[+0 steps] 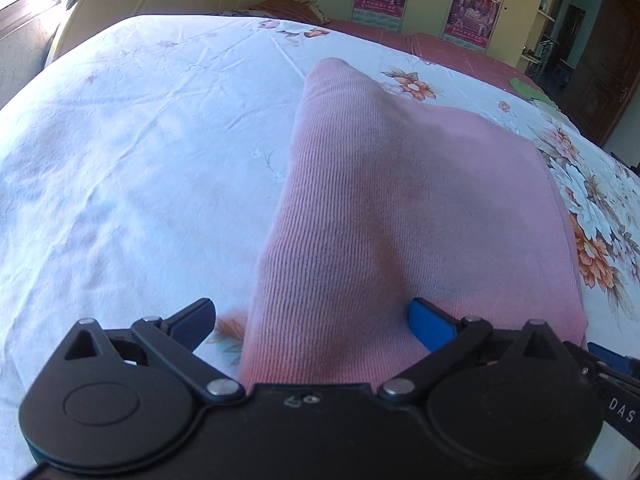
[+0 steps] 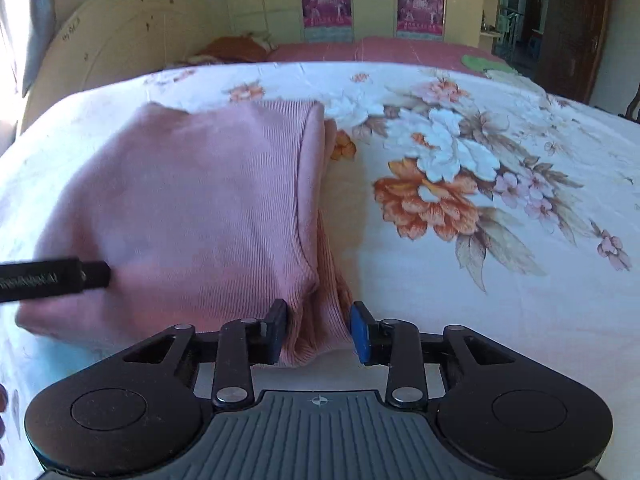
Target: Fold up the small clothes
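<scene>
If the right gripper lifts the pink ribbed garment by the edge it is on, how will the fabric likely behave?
Probably floppy: the pink ribbed garment lies in soft, rounded folds on the floral bedsheet, so it would likely drape and unfold. It looks light for its size, a thin knit. The right gripper bunches fabric between its fingers, so slipping seems unlikely.

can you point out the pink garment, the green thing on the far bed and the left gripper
pink garment [image 2: 200, 200]: right wrist view, its flat ribbed top layer
green thing [image 2: 482, 62]: right wrist view, its middle
left gripper [image 1: 312, 320]: left wrist view, midway between its spread fingertips
</scene>
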{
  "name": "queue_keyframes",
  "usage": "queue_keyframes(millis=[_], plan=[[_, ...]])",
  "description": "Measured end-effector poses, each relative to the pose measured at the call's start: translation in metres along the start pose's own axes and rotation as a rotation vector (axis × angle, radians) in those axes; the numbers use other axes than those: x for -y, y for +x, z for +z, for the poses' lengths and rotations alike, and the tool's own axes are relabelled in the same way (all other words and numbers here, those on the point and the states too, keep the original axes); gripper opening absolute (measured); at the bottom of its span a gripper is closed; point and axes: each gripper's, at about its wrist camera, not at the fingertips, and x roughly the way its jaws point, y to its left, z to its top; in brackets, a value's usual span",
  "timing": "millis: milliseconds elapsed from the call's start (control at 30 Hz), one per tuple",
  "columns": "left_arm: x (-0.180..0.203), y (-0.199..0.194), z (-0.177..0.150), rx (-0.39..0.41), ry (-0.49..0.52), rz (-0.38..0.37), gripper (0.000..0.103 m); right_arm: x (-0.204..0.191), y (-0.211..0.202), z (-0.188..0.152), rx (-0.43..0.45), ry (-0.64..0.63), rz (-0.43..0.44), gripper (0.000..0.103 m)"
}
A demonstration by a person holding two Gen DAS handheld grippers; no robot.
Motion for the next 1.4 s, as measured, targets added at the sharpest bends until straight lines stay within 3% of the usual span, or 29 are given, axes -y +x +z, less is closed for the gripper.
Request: queue_keyframes(millis=[233,300,467,700,800,1000,1100,1200,1400], plan=[[0.028,-0.017,-0.012,0.103,0.192,0.136,0.102,-0.004,-0.017,0.003,0.055,0.005,-0.015,0.034],[0.039,-0.02,-0.014,0.118,0.267,0.163,0.102,-0.005,-0.001,0.003,-0.012,-0.032,-0.055,0.034],[0.048,-0.029,-0.008,0.112,0.385,0.131,0.101,0.003,-0.005,0.008,0.0,-0.031,-0.037,0.041],[0.036,-0.044,0.036,0.211,0.306,0.043,0.102,0.003,-0.009,0.048,0.109,0.023,0.05,0.041],[0.036,-0.026,0.069,0.162,0.26,-0.045,0.102,-0.005,0.005,0.071,0.137,-0.005,0.044,0.041],[0.04,0.04,0.101,0.086,0.224,0.024,0.1,-0.014,0.045,0.106,0.137,-0.005,0.022,0.041],[0.028,0.066,0.098,0.039,0.173,-0.001,0.102,-0.016,0.078,0.105,0.049,-0.067,-0.038,0.041],[0.016,0.068,0.098,0.021,0.099,-0.045,0.102,-0.006,0.087,0.099,0.026,-0.021,-0.011,0.041],[0.025,0.037,0.094,0.052,0.143,0.01,0.1,-0.009,0.051,0.097,0.073,-0.047,0.013,0.041]])
